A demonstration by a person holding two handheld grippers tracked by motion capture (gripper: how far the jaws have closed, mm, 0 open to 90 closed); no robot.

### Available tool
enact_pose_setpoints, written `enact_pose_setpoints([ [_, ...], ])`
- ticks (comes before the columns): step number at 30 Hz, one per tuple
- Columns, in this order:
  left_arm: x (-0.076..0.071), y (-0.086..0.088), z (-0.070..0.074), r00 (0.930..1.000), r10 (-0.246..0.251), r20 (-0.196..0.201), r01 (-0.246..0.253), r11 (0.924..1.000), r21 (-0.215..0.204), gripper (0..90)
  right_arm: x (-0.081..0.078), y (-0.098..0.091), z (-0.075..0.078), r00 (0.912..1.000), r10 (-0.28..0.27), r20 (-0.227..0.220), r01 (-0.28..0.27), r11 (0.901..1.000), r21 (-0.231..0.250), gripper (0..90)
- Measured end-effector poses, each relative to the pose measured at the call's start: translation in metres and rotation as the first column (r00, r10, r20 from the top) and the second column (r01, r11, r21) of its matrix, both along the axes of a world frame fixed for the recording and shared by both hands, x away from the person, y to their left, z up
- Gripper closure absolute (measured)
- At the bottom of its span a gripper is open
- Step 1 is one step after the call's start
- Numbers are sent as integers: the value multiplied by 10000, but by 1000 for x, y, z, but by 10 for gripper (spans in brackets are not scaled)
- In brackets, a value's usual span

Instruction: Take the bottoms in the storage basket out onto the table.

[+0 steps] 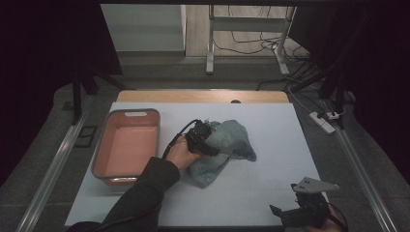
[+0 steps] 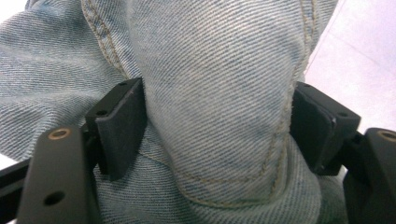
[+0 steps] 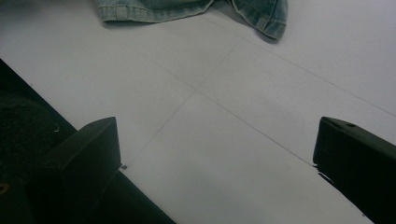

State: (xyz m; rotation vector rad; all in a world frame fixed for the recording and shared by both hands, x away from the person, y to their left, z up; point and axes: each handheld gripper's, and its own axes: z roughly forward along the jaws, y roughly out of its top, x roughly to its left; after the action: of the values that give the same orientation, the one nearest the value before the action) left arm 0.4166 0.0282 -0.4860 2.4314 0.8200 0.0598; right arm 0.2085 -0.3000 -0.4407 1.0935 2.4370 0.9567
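- High view: a crumpled piece of blue denim lies near the middle of the white worktop. The left tool is pressed into its left side, with the person's hand just behind it. An orange tub with a grey rim stands to the left, near the denim but apart from it. The right tool rests at the worktop's near right corner, well apart from the denim.
- Left gripper view: a thick fold of denim with stitched seams stands between the two black jaws. Both pads lie against the cloth, though how firmly they press cannot be told.
- Right gripper view: the jaws stand wide apart over the bare worktop with nothing between them. The hemmed denim edge lies far ahead.
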Motion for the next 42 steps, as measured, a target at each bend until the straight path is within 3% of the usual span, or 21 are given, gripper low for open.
enact_pose_setpoints([
  [26,-5,-1,14,9997,-138,191,143,9995,-276,126,0,1,0,10000,68,-15,-68,9999,-100,7],
  [31,-6,-1,17,9992,-320,226,327,9990,-311,97,0,1,0,10000,78,-18,-78,9999,-108,7],
  [38,-8,-5,17,9968,-767,218,768,9970,-38,46,0,1,0,10000,95,-27,-96,9999,-122,8],
  [42,-9,-5,17,9964,-836,163,839,9963,-183,36,0,1,0,9999,95,-47,-96,9999,-130,8],
])
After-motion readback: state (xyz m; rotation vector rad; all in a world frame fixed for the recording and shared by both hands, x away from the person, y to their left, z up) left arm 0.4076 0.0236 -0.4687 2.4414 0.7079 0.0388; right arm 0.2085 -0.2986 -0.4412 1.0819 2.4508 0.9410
